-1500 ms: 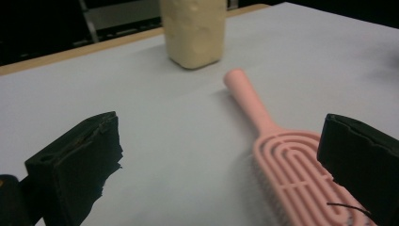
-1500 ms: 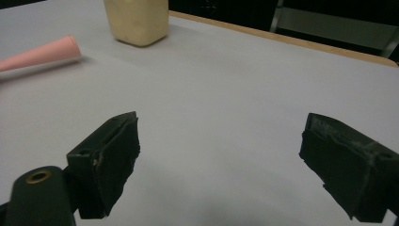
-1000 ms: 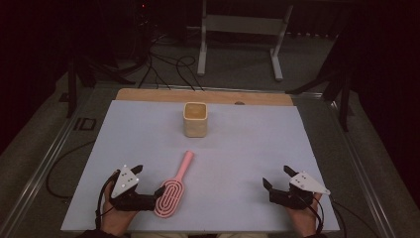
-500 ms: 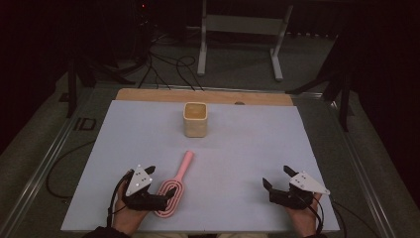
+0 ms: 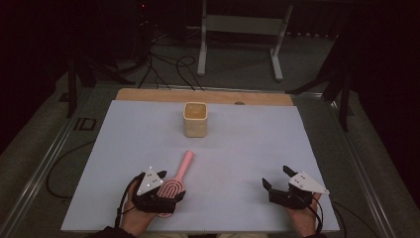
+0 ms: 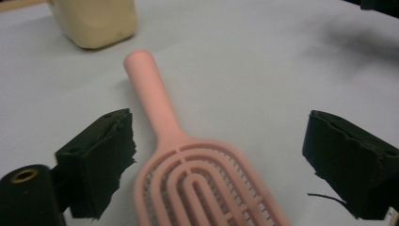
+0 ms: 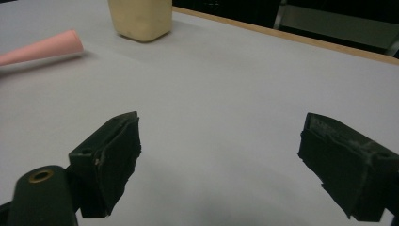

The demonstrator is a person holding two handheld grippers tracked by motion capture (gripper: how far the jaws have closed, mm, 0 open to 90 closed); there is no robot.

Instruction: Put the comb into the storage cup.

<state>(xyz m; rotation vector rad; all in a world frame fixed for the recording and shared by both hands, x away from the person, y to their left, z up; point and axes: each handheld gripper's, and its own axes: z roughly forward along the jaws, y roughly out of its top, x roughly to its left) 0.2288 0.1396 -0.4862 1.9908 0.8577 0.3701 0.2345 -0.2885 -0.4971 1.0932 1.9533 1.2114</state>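
Jaws of the left gripper [image 6: 221, 160], just closing a little, stand apart astride the pink hairbrush [image 6: 188, 160] head, untouching.

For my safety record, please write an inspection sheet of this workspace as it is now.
Surface: pale sheet on a wooden table.
Job's things: pink hairbrush lying flat, handle toward the cream cup, which stands upright.
Clutter: nothing seen.
Grippers: left hand-held gripper open around the brush head, jaws have just been closing, pads apart from it; right hand-held gripper open over bare sheet.
Cables: black cables on the floor behind.
Surroundings: dark room, metal frame.
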